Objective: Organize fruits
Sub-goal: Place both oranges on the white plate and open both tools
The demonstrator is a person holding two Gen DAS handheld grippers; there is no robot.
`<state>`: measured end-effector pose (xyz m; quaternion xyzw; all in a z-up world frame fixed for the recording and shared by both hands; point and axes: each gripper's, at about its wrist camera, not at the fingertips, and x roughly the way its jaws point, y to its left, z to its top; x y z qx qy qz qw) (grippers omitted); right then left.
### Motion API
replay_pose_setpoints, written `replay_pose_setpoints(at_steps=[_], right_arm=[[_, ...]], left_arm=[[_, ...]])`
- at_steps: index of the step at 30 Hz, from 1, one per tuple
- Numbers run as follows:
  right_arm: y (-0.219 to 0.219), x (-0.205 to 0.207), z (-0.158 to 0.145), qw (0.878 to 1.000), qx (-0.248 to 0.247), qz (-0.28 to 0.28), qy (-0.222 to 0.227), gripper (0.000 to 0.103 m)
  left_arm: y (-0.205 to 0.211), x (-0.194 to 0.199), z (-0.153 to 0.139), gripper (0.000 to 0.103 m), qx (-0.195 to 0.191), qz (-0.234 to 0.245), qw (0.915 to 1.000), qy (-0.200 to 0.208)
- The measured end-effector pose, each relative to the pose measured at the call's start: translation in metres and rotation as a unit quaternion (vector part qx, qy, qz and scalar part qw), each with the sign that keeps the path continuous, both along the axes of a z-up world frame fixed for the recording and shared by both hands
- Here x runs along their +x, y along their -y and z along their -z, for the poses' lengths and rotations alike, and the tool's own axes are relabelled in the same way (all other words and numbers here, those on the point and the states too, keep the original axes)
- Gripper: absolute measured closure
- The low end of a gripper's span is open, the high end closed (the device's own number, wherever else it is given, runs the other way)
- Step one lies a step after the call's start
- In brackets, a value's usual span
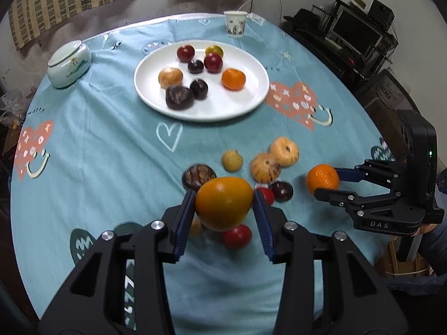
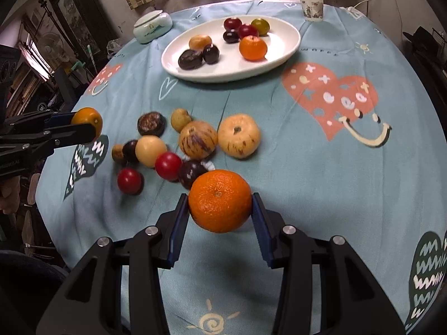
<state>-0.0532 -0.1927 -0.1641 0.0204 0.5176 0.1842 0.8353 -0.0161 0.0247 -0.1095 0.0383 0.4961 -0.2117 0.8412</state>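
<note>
My left gripper [image 1: 225, 205] is shut on a yellow-orange fruit [image 1: 223, 202] and holds it above the loose fruit pile; it also shows in the right wrist view [image 2: 86, 124]. My right gripper [image 2: 220, 205] is shut on a tangerine [image 2: 220, 199], lifted above the cloth; it also shows in the left wrist view [image 1: 324, 182]. A white plate [image 1: 251, 95] [image 2: 279, 53] at the far middle holds several fruits. Several loose fruits [image 2: 195, 139] lie on the blue tablecloth between plate and grippers.
A paper cup [image 1: 235, 23] [image 2: 311, 2] stands behind the plate. A lidded ceramic jar [image 1: 69, 64] [image 2: 152, 26] sits at the far left. The round table's edge [image 1: 22, 223] curves close on the left. Shelves and electronics [image 1: 357, 33] stand at the right.
</note>
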Motion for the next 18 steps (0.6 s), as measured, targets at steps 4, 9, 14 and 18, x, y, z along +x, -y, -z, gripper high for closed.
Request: replay_pose_setpoints(at_steps=[4,9,14,18], right_arm=[[0.002,0.018,-0.018,1.000,0.008,-0.001,0.022,0.058],[0.000,0.061,-0.041,0.998,0.009,0.001,0.057,0.058],[-0.007,0.119,-0.061,0.996,0.017,0.005,0.092,0.058],[-0.012,0.164,-0.059,0.995,0.027,0.013,0.096,0.058]], left_arm=[[-0.006,0.025,-0.016,0.060,-0.013,-0.007,0.9997,0.017],[0.002,0.073,-0.028,0.060,-0.015,-0.005,0.9993,0.034],[0.021,0.136,-0.020,0.060,-0.006,-0.013,0.9995,0.029],[0.037,0.176,-0.007,0.060,-0.001,-0.019,0.9997,0.013]])
